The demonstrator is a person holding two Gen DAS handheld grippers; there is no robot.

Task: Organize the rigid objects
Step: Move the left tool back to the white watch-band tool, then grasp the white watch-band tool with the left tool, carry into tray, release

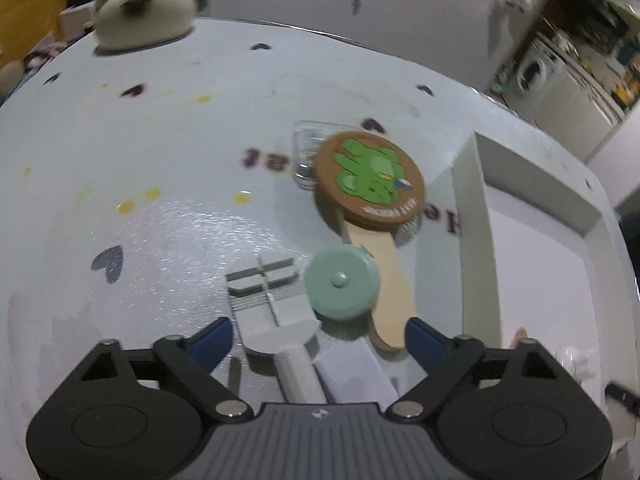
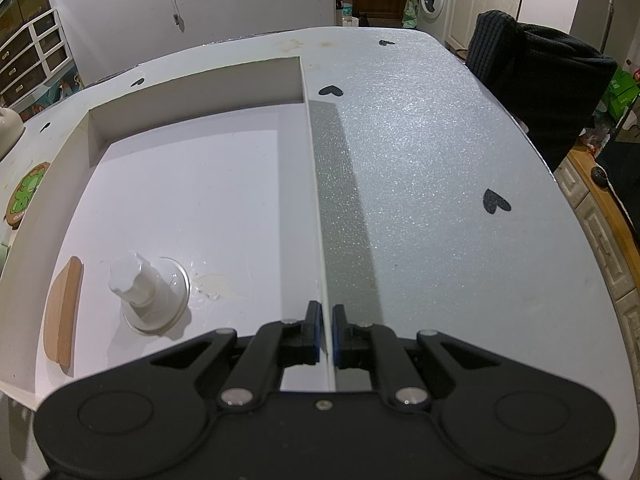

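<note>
White tray point(image 2: 200, 184) holds only a knobbed disc point(image 2: 154, 292) and wooden piece point(image 2: 62, 312), right tongs point(image 2: 326, 332) pinching its wall, while left tongs point(image 1: 318, 338) spread over a grey tool point(image 1: 272, 300), green disc point(image 1: 340, 280) and paddle point(image 1: 370, 184) at lower centre.

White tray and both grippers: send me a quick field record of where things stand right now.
left gripper: open, above the grey tool
right gripper: shut on the white tray's wall
in tray: white knob, wooden piece
still on table: grey tool, green disc, frog paddle, clear cup
</note>
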